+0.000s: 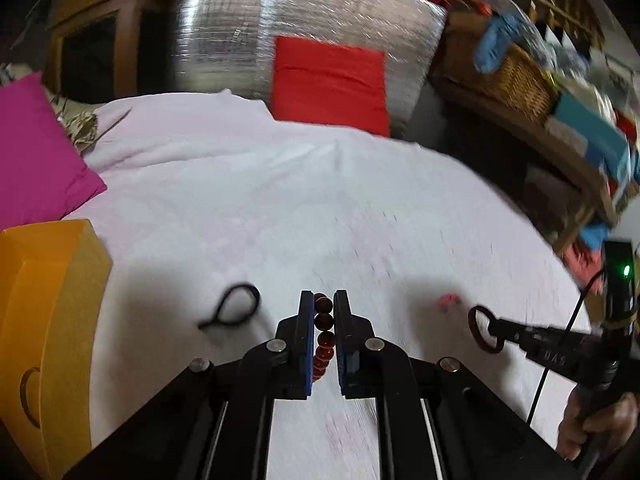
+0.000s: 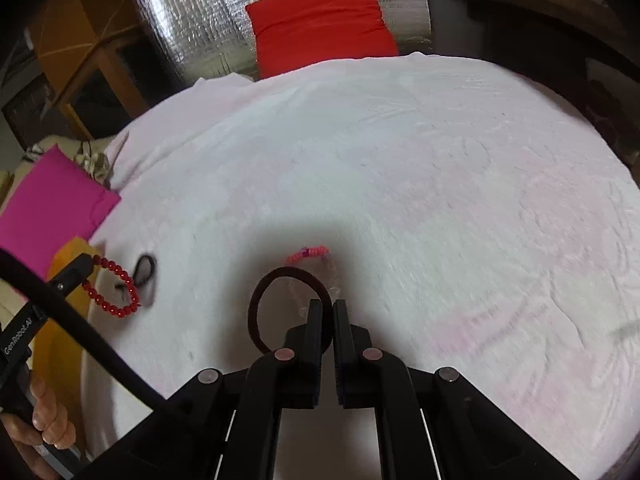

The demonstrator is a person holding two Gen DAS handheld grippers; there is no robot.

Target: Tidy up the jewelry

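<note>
My left gripper (image 1: 323, 300) is shut on a red bead bracelet (image 1: 323, 334), whose beads run between the pads; from the right wrist view the bracelet (image 2: 114, 288) hangs as a loop off its tip. My right gripper (image 2: 327, 306) is shut on a dark brown hair tie (image 2: 262, 300), seen as a small ring (image 1: 485, 332) in the left wrist view. On the white bedspread (image 2: 400, 160) lie a black loop (image 1: 234, 306) and a small pink beaded piece (image 2: 308, 254). An orange box (image 1: 44, 320) stands at the left.
A magenta cushion (image 1: 32, 152) lies left of the bedspread, and a red cushion (image 2: 320, 20) leans against silver foil at the back. A wicker basket (image 1: 508, 76) and cluttered shelf stand at the right. A person's hand (image 1: 592, 420) grips the right gripper's handle.
</note>
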